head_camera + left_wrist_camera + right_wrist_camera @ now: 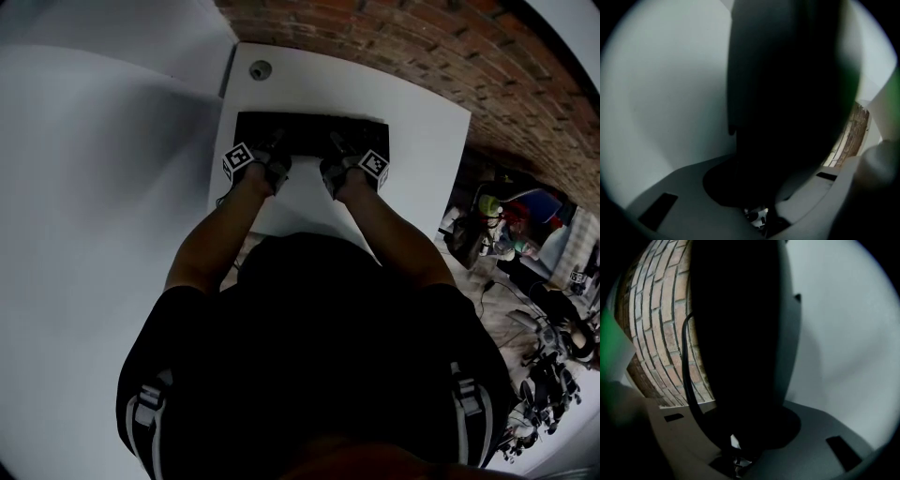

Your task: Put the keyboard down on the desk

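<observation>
A black keyboard (309, 131) lies lengthwise across the far half of the white desk (417, 141). My left gripper (277, 161) is shut on its near edge left of centre. My right gripper (337, 161) grips the same edge right of centre. In the left gripper view the keyboard (787, 84) is a dark slab running out from between the grey jaws of the left gripper (759, 187). The right gripper view shows the keyboard (736, 333) the same way in the right gripper (740, 427), with a thin black cable (686, 362) beside it. Whether the keyboard rests on the desk I cannot tell.
A round grommet (260, 69) sits near the desk's far left corner. A brick wall (422, 47) runs behind the desk. A pale wall (94, 187) stands to the left. Bags, cables and other clutter (525, 244) cover the floor to the right.
</observation>
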A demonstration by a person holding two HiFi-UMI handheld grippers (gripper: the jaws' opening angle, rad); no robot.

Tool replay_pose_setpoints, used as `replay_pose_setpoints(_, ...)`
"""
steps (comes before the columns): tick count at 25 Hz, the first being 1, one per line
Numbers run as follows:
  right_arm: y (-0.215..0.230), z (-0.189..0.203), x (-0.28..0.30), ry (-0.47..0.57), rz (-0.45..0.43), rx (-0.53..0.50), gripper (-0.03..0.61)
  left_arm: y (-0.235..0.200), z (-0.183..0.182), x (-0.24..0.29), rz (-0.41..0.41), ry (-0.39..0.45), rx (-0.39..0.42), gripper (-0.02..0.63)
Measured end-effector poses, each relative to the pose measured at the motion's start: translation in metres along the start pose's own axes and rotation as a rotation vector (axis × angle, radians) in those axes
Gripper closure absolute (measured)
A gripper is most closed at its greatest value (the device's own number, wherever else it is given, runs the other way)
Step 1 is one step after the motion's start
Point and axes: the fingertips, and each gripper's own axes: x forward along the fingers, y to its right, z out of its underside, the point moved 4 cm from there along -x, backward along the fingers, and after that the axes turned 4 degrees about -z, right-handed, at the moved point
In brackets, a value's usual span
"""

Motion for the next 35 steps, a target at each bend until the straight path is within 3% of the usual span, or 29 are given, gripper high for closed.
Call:
replay_pose_setpoints(31, 0.0006, 0.0003, 0.0018, -0.005, 0.000, -0.010, 0.445, -0.0072, -0.0016, 0.0013, 0.019, 0.001, -0.028, 0.528)
replay_pose_setpoints(35, -0.0020, 0.0010, 0.0022, 0.011, 0.002, -0.033, 0.390, -0.0069, -0.0017, -0.0011, 0.023, 0.004, -0.041, 0.511)
